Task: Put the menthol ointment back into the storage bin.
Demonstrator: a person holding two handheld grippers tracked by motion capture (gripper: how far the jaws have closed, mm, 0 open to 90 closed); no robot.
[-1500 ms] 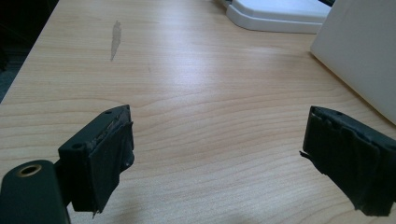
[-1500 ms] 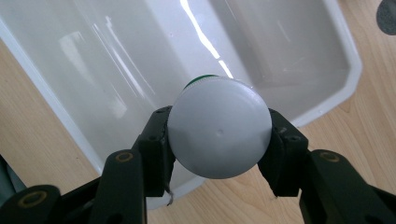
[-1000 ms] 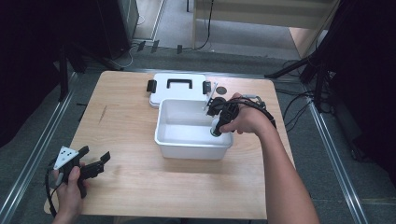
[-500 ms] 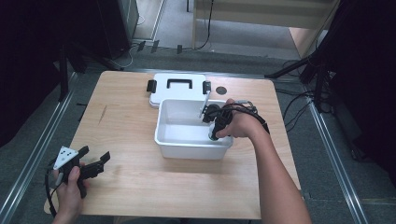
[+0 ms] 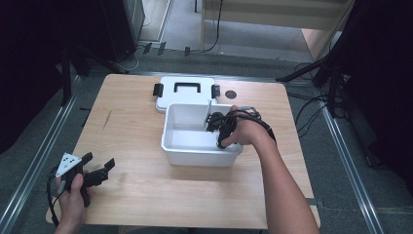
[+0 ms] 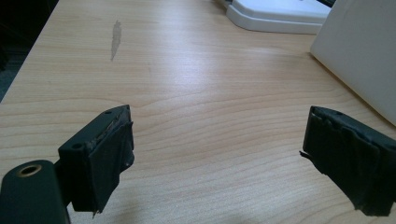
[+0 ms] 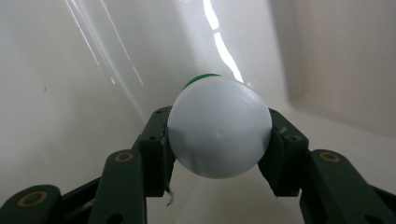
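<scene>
White round-bottomed plastic bottle with a green cap (image 7: pixel 219 134): seen end-on in the right gripper view, base toward the camera, green rim just visible behind it, clamped between the two black jaws, which press on opposite sides of its body. It hangs inside the white rectangular plastic bin (image 5: pixel 170 146), near one inner corner; whether it touches the bin floor cannot be told. High view: right gripper (image 5: pixel 217 126) reaches down into the bin from the person's right hand (image 5: pixel 243 131), over the bin's right half. Judged step: setting the bottle down in the bin. To do it well, lower until the bottle rests on the floor, keep it off the side wall so it does not wedge, then part the jaws just enough to free it and lift straight up, since the round body may roll once released. Flat white lid with a black handle and black side latches (image 5: pixel 185 92) lies just behind the bin, touching or nearly so. Left gripper (image 5: pixel 95 171) rests well apart at the near left of the light wooden table (image 5: pixel 131 117), jaws spread wide and holding nothing, left hand (image 5: pixel 73 200) gripping it; no need to move it.
</scene>
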